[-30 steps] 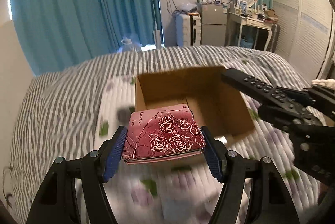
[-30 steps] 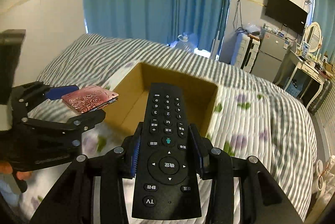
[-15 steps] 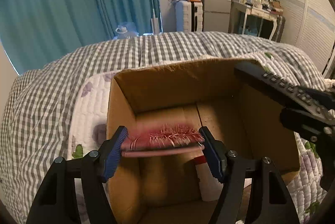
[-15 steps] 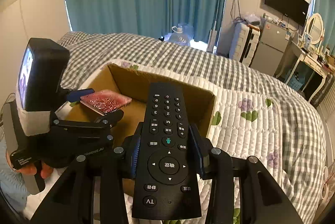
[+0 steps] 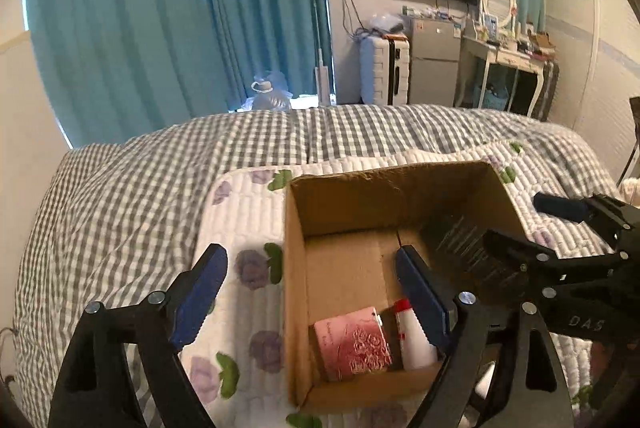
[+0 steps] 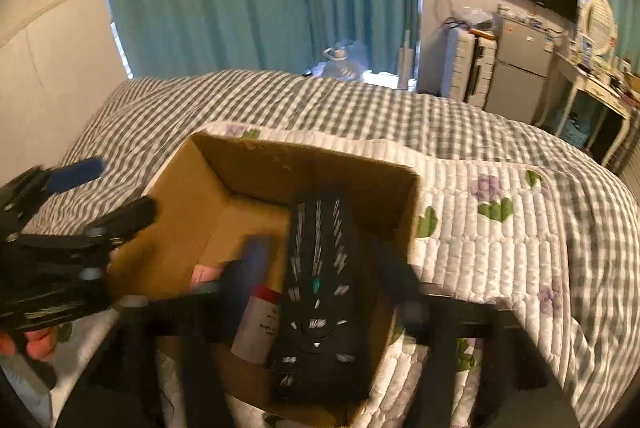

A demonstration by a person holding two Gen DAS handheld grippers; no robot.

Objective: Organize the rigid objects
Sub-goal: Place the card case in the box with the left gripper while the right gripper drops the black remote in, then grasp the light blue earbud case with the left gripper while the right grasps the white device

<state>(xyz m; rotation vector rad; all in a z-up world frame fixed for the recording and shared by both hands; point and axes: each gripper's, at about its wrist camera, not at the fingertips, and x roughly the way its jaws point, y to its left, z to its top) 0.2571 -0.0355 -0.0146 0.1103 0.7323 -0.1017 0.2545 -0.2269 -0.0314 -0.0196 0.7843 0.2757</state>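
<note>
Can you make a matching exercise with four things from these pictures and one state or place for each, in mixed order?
Things:
1. red wallet
2. remote control
3. left gripper
4. white bottle

States or places:
a. open, holding nothing
b. blurred, between the right gripper's fingers, over the cardboard box
c. on the box floor, rose pattern up
d. in the box, red cap, beside the wallet

Pairs: 1-c, 2-b, 3-a, 4-d
</note>
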